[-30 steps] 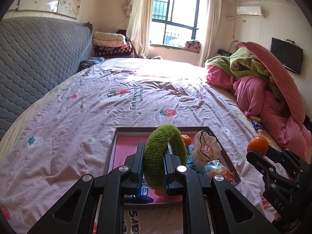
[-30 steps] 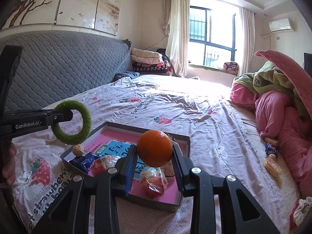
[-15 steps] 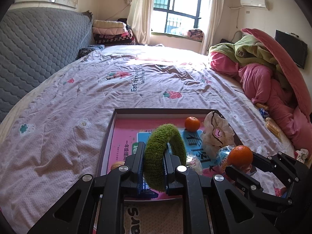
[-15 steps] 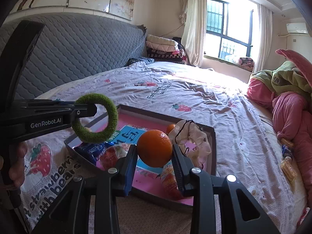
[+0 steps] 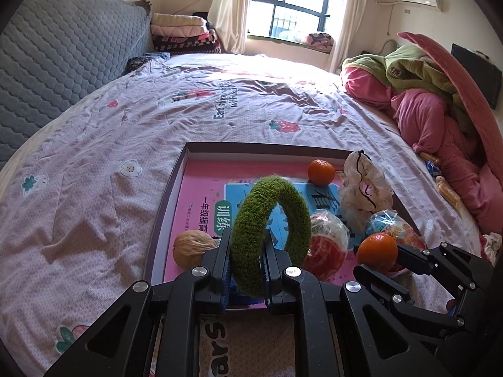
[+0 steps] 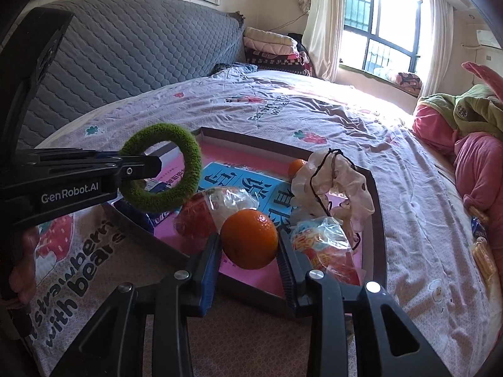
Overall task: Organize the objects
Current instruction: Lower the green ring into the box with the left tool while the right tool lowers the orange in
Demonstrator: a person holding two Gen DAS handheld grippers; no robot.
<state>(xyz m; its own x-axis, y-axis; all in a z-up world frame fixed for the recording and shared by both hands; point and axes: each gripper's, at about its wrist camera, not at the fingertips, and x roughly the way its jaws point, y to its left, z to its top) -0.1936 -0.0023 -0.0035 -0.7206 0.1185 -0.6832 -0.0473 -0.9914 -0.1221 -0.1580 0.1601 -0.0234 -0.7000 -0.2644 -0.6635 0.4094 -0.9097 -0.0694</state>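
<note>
A shallow box tray point(image 5: 176, 176) point(image 6: 378, 207) with a pink printed floor lies on the bed. My left gripper point(image 5: 246, 251) point(image 6: 138, 169) is shut on a fuzzy green ring point(image 5: 273, 216) point(image 6: 163, 169), held upright just above the tray's near left part. My right gripper point(image 6: 248, 245) point(image 5: 377, 260) is shut on an orange point(image 6: 250, 238) point(image 5: 377, 251) over the tray's near right side. In the tray lie a walnut point(image 5: 193, 248), a second small orange point(image 5: 320, 172) point(image 6: 297, 166), a pale scrunchie point(image 5: 364, 185) point(image 6: 333, 185) and wrapped snack packets point(image 5: 327, 238) point(image 6: 323, 245).
The bed carries a lilac strawberry-print sheet point(image 5: 110, 157). A grey quilted headboard point(image 6: 125, 53) runs along the left. Pink and green bedding point(image 5: 440, 110) is piled at the right, with small snack packets point(image 6: 482, 251) beside it. A hand point(image 6: 22, 267) grips the left gripper's handle.
Both grippers have come down toward the tray, each keeping its grip. The tray and its contents now look larger and closer in both views.
</note>
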